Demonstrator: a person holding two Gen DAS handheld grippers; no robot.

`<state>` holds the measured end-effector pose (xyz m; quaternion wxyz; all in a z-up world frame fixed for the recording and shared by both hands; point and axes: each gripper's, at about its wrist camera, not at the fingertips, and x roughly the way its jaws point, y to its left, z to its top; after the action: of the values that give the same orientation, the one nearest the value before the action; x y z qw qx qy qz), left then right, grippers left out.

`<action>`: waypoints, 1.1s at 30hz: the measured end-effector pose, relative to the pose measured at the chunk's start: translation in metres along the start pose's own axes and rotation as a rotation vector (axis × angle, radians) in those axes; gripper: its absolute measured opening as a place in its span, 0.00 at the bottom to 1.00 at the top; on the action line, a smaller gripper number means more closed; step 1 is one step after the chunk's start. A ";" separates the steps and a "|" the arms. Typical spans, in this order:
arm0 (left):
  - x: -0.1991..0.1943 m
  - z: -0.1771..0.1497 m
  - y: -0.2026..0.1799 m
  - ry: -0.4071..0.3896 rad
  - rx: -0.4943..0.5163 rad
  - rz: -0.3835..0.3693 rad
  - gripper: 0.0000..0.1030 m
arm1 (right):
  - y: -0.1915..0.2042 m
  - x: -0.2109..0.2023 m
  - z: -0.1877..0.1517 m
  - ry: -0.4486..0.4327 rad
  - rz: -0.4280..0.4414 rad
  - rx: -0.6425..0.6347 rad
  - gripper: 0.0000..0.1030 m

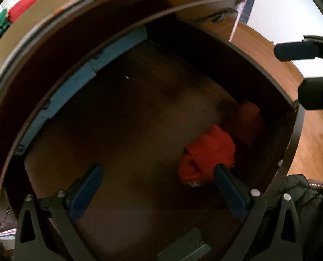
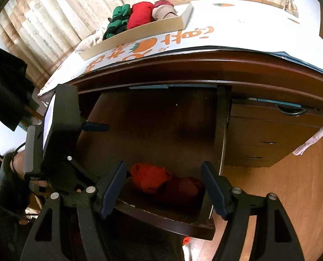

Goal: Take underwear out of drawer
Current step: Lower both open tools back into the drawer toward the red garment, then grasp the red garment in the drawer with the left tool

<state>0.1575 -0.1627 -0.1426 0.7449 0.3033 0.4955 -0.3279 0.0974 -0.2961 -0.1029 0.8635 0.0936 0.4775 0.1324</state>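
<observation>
The drawer of a dark wooden desk stands pulled out, and two bundles of underwear lie in it toward one end: a bright orange-red piece and, touching it, a darker red piece closer to the drawer's side wall. The rest of the drawer floor is bare wood. The left gripper points steeply down into the drawer with its blue-padded fingers spread wide; nothing is between them, and the orange-red piece lies just beyond the tip of one finger; whether the finger touches it is unclear. The right gripper hangs over the drawer's front edge, its jaws also standing well apart and holding nothing, with both red bundles seen in the gap beyond them. In the right wrist view the left gripper shows at the left, held by a hand in a black glove. On the desk top a shallow cardboard tray holds folded green, red and beige clothes on a white sheet with orange print.
</observation>
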 end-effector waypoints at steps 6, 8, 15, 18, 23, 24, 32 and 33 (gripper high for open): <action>0.007 0.000 0.005 0.051 -0.014 -0.056 1.00 | -0.003 0.007 0.002 0.038 -0.043 -0.045 0.71; 0.010 0.001 0.005 0.060 -0.019 -0.069 1.00 | -0.003 0.008 0.002 0.043 -0.047 -0.053 0.71; 0.018 0.015 0.000 0.094 -0.006 -0.134 1.00 | -0.006 0.010 0.006 0.051 -0.044 -0.046 0.71; 0.022 0.019 0.001 0.115 -0.012 -0.172 0.97 | -0.008 0.008 0.007 0.045 -0.046 -0.040 0.71; 0.036 0.025 0.001 0.230 -0.037 -0.312 0.87 | -0.013 0.006 0.009 0.051 -0.036 -0.035 0.71; 0.037 0.025 0.000 0.245 -0.035 -0.340 0.87 | -0.014 0.005 0.010 0.051 -0.036 -0.032 0.71; 0.043 0.027 -0.009 0.298 0.011 -0.428 0.71 | -0.023 0.006 0.015 0.042 -0.026 0.002 0.71; 0.044 0.027 -0.009 0.301 0.011 -0.441 0.68 | -0.023 0.006 0.015 0.042 -0.025 0.001 0.71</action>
<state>0.1779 -0.1977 -0.1762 0.5716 0.2375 0.6530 -0.4363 0.1161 -0.3168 -0.1062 0.8549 0.0854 0.4967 0.1232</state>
